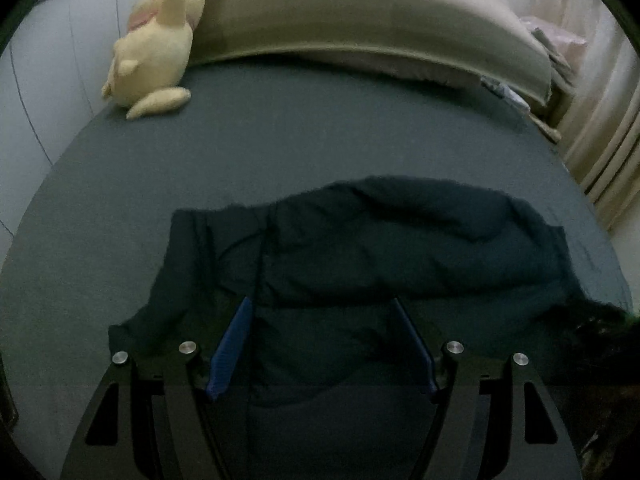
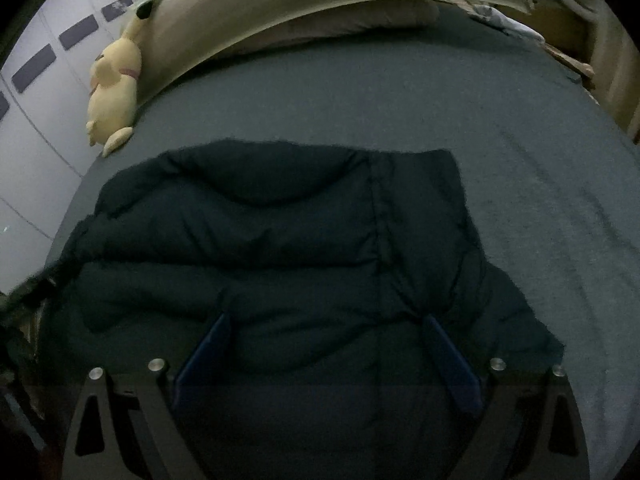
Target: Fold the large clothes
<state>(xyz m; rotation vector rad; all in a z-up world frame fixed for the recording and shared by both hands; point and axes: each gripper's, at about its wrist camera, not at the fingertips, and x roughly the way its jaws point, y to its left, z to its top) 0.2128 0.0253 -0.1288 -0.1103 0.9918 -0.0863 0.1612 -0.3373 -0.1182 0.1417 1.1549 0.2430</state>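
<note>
Bed: grey sheet [image 1: 280,140], beige pillow [image 1: 360,12], yellow plush [image 1: 156,52] by the wall.
Jacket: dark puffy jacket [image 2: 280,232] lay bunched mid-bed.
Left gripper [image 1: 322,304]: fingers apart, over the jacket.
Right gripper [image 2: 326,320]: fingers wide apart too.

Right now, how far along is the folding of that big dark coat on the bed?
Part done, it seems: the dark puffy jacket lies on the grey bed sheet in a bunched, roughly squared heap, with a fold line running across it. Nothing is in hand: the left gripper and right gripper both stand open over it, holding no cloth. Left to do: smoothing the loose edges and likely another fold.
</note>
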